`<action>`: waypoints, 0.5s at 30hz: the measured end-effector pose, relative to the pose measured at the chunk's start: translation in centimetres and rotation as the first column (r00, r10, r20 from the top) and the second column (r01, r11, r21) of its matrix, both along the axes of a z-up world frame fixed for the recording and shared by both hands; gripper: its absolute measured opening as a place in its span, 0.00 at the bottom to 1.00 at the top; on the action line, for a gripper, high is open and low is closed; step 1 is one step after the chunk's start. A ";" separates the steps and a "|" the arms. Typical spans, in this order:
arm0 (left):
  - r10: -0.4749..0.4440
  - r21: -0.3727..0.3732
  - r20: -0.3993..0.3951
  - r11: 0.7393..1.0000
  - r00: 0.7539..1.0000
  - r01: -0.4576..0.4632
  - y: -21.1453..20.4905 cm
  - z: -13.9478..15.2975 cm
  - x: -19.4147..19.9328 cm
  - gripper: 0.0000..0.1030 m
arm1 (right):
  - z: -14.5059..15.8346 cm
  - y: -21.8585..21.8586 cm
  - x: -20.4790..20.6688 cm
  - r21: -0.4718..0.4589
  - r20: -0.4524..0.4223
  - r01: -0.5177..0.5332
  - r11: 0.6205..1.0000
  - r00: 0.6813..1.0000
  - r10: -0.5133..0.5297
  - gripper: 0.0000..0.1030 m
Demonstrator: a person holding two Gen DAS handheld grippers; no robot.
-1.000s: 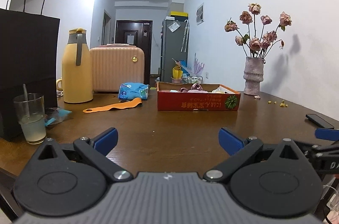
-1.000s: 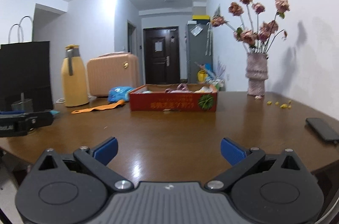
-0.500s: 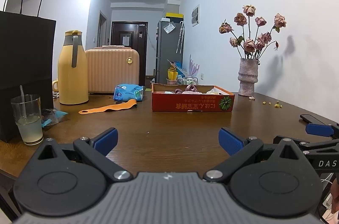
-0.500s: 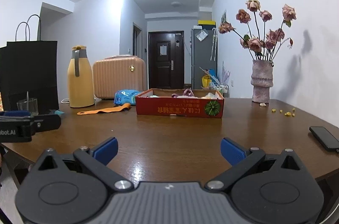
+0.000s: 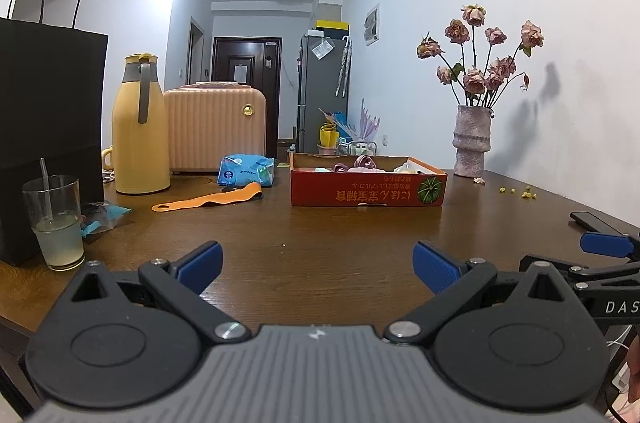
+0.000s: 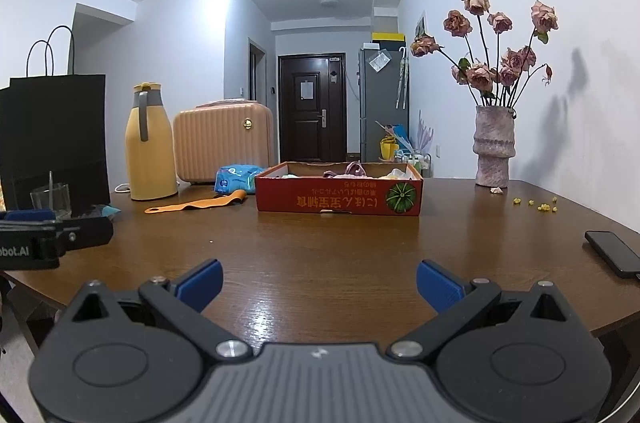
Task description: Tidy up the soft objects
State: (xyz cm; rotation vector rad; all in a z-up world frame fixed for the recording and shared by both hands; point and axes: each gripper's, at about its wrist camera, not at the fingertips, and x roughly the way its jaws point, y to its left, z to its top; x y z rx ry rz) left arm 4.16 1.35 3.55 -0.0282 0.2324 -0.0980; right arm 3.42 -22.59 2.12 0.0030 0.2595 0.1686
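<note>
Left gripper [image 5: 316, 261] and right gripper [image 6: 319, 281] are hovering with ribbed blue fingers spread, empty, facing a rectangular red cardboard box [image 6: 338, 199] on the glossy wooden table [image 6: 360, 255].

A wide bare stretch of brown table [image 6: 320, 263] is lying open up to the red box [image 6: 338, 198], while the orange strap [image 5: 208, 200], drinking glass [image 5: 54, 221] and black bag [image 5: 48, 127] are crowding the left and a phone [image 6: 612, 252] is sitting right.
</note>
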 end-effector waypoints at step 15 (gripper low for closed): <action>-0.008 0.007 -0.007 1.000 1.000 0.008 0.0 -0.1 0.1 1.00 | -0.1 -0.2 0.1 0.014 -0.007 0.007 1.000 1.000 -0.007 1.00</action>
